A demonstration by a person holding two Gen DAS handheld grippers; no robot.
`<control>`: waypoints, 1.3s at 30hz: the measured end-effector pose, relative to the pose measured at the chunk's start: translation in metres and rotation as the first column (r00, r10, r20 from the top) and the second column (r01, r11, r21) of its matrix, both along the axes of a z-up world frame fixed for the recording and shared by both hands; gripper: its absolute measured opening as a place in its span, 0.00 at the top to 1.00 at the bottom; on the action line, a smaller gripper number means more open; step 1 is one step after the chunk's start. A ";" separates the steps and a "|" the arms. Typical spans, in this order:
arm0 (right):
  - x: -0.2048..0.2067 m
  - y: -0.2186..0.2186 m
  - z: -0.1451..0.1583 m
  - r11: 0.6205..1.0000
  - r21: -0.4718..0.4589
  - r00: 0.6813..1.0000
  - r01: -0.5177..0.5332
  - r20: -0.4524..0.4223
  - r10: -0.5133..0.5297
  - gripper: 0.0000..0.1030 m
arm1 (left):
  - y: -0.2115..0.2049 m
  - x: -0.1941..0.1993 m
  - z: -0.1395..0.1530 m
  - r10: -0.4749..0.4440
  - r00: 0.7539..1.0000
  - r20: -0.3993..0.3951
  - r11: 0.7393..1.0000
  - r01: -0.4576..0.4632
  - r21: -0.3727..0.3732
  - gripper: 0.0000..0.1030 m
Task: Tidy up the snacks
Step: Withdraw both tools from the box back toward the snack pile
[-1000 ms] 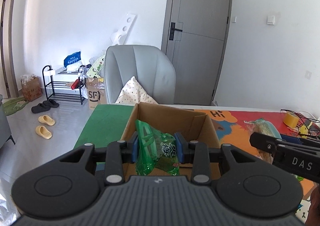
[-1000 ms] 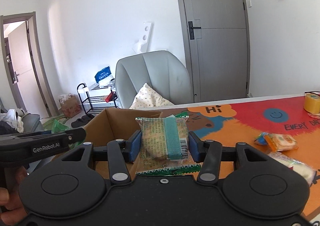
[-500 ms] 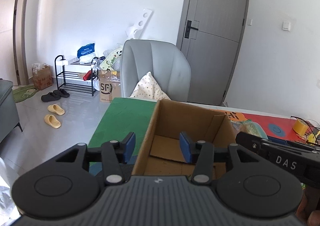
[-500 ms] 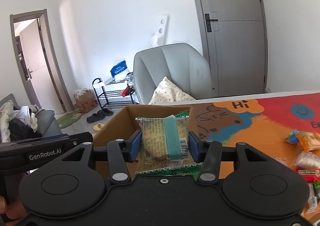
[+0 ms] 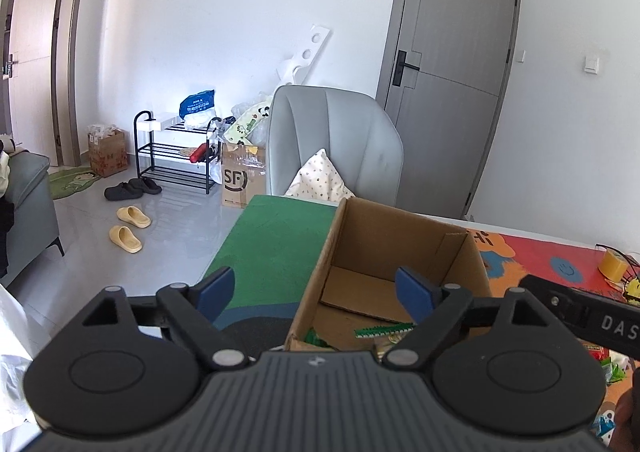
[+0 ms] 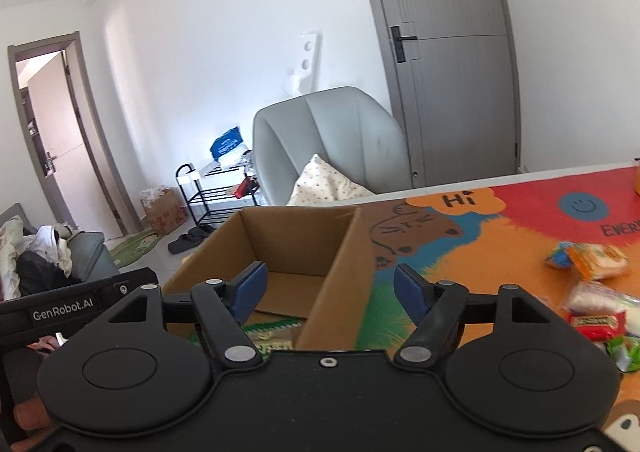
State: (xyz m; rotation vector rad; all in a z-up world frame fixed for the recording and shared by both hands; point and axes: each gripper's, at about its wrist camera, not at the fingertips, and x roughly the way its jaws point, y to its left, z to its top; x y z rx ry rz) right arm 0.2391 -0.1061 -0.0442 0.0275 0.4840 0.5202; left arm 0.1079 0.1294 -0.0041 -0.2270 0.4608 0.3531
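Note:
An open cardboard box point(image 5: 404, 248) stands on the table; it also shows in the right wrist view point(image 6: 304, 240). Green snack packets point(image 5: 382, 330) lie on its floor, partly hidden by my grippers, and show in the right wrist view point(image 6: 276, 332) too. My left gripper point(image 5: 316, 292) is open and empty, straddling the box's near left wall. My right gripper point(image 6: 326, 288) is open and empty, straddling the box's right wall. Several loose snack packets point(image 6: 592, 284) lie on the colourful mat to the right.
A grey chair point(image 5: 336, 148) with a spotted cushion stands behind the table. A green mat point(image 5: 276, 244) covers the table left of the box. A yellow tape roll point(image 5: 610, 264) sits at the far right. A shoe rack point(image 5: 176, 152) and slippers are on the floor.
Both grippers have opened and let go of their green packets, which now lie in the box. The left released first, the right within the last half second. Both grippers have shifted.

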 end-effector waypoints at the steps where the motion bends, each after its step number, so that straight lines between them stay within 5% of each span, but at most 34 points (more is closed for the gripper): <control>1: -0.002 -0.004 0.000 1.000 0.002 1.000 0.008 -0.002 -0.008 0.29 | -0.003 0.000 0.000 -0.006 1.000 -0.002 1.000 0.006 -0.002 0.14; 23: -0.037 -0.090 0.003 0.990 0.041 0.991 0.136 0.004 -0.136 0.15 | -0.072 -0.013 0.004 -0.124 0.992 -0.012 0.992 0.124 0.030 0.11; 31: -0.044 -0.116 0.006 0.980 0.047 0.981 0.191 0.020 -0.192 0.00 | -0.094 -0.012 0.003 -0.177 0.984 -0.022 0.984 0.178 0.028 0.11; 39: -0.037 -0.136 0.008 0.966 0.102 0.969 0.237 0.045 -0.242 0.00 | -0.117 -0.005 -0.006 -0.227 0.974 -0.020 0.973 0.228 0.029 0.08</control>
